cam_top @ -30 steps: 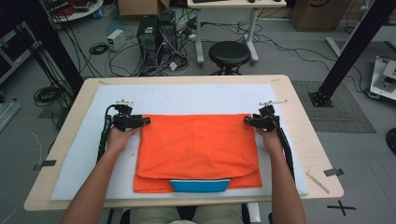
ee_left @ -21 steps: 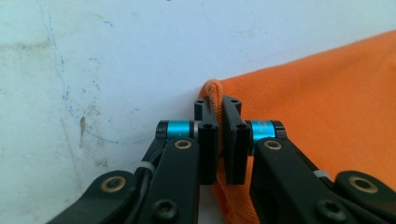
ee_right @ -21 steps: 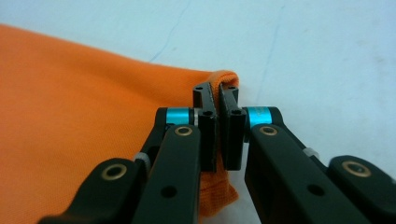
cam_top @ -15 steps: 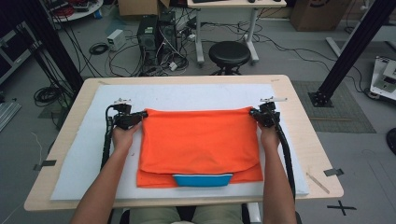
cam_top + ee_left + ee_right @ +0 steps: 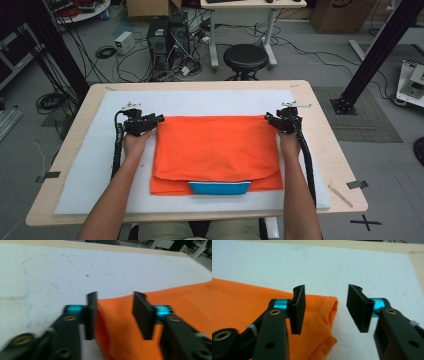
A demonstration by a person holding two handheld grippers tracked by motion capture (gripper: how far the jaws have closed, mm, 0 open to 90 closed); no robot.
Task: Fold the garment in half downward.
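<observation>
Folded orange cloth (image 5: 216, 150) spread on the white mat (image 5: 80, 185), far corners lying between the parted jaws of left gripper (image 5: 161, 119) and right gripper (image 5: 267, 118), both just opened, pads off the fabric. Blue item (image 5: 220, 187) at near edge mostly hidden under cloth, unidentifiable.

One orange cloth (image 5: 216, 147), folded, lies at the middle of the bench (image 5: 320, 150); one blue piece (image 5: 220, 187) shows under its edge at 6 o'clock. One white mat (image 5: 90, 165) covers the bench. Two tongs: the left (image 5: 159, 120) at the cloth's 10 o'clock corner, the right (image 5: 268, 118) at its 2 o'clock corner. Each has two black pads (image 5: 91, 315), four in all. On the floor at 12 o'clock stands one black stool (image 5: 245, 56)
</observation>
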